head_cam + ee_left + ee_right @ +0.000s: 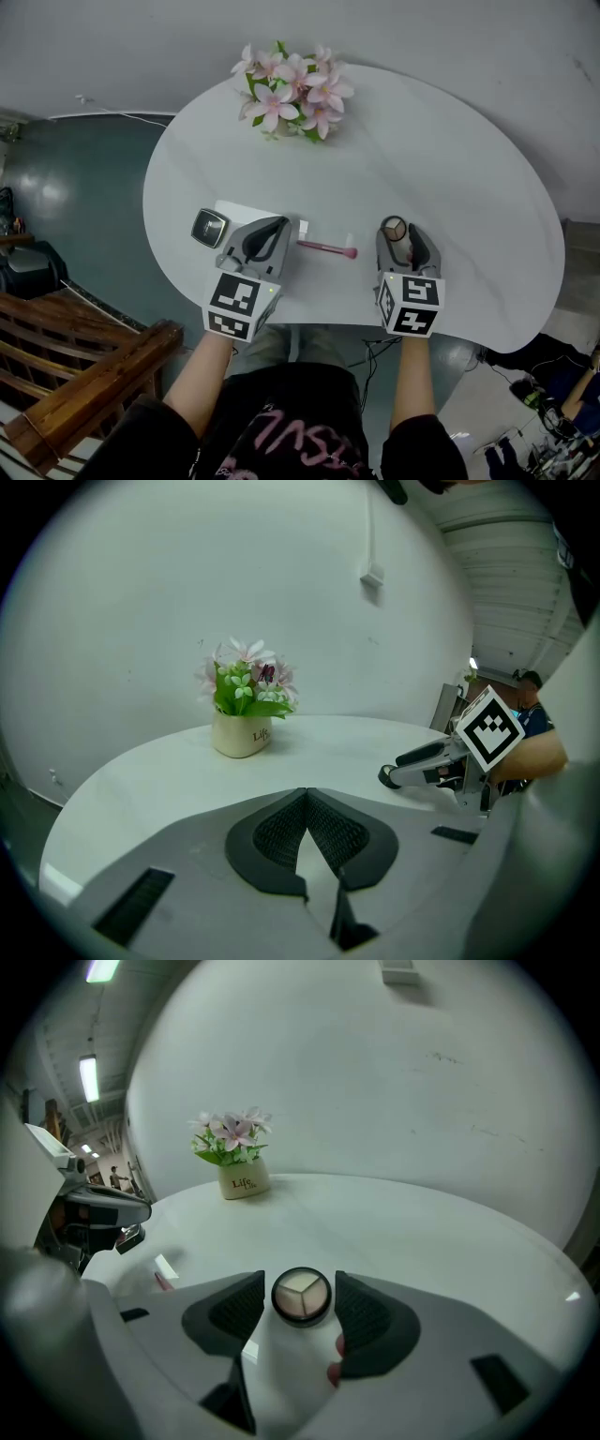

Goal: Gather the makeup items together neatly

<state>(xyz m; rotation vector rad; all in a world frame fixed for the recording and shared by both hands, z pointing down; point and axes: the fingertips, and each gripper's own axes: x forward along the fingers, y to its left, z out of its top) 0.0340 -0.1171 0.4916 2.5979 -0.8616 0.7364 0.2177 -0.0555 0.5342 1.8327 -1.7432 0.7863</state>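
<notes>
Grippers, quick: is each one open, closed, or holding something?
Left gripper: closed, nothing in it.
Right gripper: open; a round eyeshadow compact sits between its jaws, not gripped.

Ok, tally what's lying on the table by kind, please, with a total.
Round eyeshadow compact: 1
Square dark compact: 1
Pink stick: 1
White flat item: 1
Pot of flowers: 1
Total: 5
</notes>
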